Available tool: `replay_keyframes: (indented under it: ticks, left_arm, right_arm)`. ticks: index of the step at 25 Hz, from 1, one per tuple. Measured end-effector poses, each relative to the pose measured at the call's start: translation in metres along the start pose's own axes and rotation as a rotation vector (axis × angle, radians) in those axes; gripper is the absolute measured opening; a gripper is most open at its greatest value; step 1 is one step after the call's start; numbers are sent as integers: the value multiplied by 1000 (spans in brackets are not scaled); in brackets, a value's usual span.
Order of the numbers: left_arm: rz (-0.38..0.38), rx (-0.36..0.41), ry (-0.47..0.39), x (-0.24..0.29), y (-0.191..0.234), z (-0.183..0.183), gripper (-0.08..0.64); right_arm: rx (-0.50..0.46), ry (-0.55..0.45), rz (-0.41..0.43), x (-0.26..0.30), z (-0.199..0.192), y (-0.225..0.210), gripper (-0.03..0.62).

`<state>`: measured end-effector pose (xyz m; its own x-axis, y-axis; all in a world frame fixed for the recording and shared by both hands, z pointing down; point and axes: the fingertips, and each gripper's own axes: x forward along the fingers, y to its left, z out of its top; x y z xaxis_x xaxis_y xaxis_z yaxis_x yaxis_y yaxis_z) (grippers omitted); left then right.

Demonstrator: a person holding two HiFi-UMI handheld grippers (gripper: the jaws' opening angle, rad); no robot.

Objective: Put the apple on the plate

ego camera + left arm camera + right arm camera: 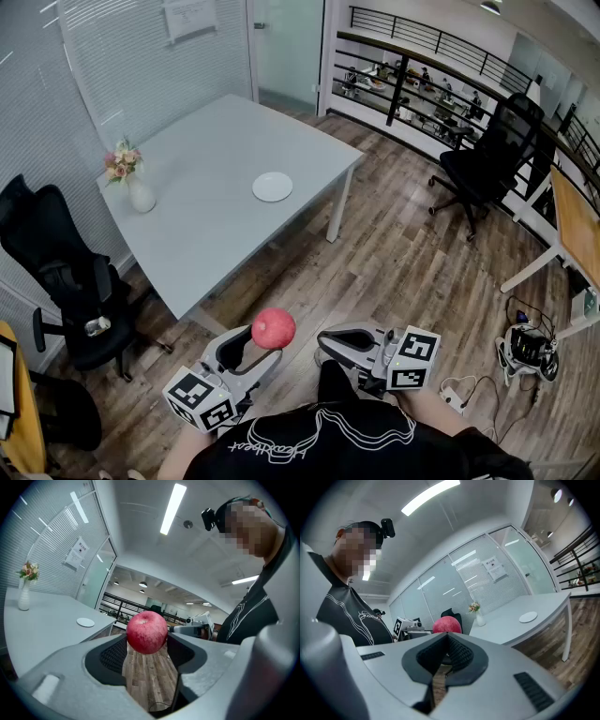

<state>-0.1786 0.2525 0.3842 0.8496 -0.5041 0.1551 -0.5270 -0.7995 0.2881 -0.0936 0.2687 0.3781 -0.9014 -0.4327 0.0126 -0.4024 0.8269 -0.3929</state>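
Observation:
A red apple [273, 328] hangs over the wooden floor, close to my body, with my left gripper [261, 343] shut on it. In the left gripper view the apple [146, 632] sits between the two dark pads at the jaw tips. The white plate [272, 187] lies bare on the grey table [206, 225], well ahead of both grippers; it shows small in the left gripper view [85, 622] and the right gripper view [528, 617]. My right gripper [325, 341] is beside the apple, shut and holding nothing, its pads meeting [446, 637]. The apple [446, 624] peeks above them.
A white vase of flowers [128, 178] stands at the table's left edge. One black office chair [75, 281] is at the table's near left, another [492, 150] stands at the right. A wooden desk [579, 225] and floor cables [525, 349] lie far right.

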Motion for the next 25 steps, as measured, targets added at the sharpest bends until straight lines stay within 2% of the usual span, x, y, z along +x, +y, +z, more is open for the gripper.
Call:
replay_keyframes:
  ticks: [14,25]
  left_arm:
    - [32,-1,-4,26,11,7,272]
    - [51,-4,-4,91,40,29,272]
  right_arm:
    - [-3,-13,9,-4,14,-29,8]
    - [20,-36,19,-11,49,-101,9]
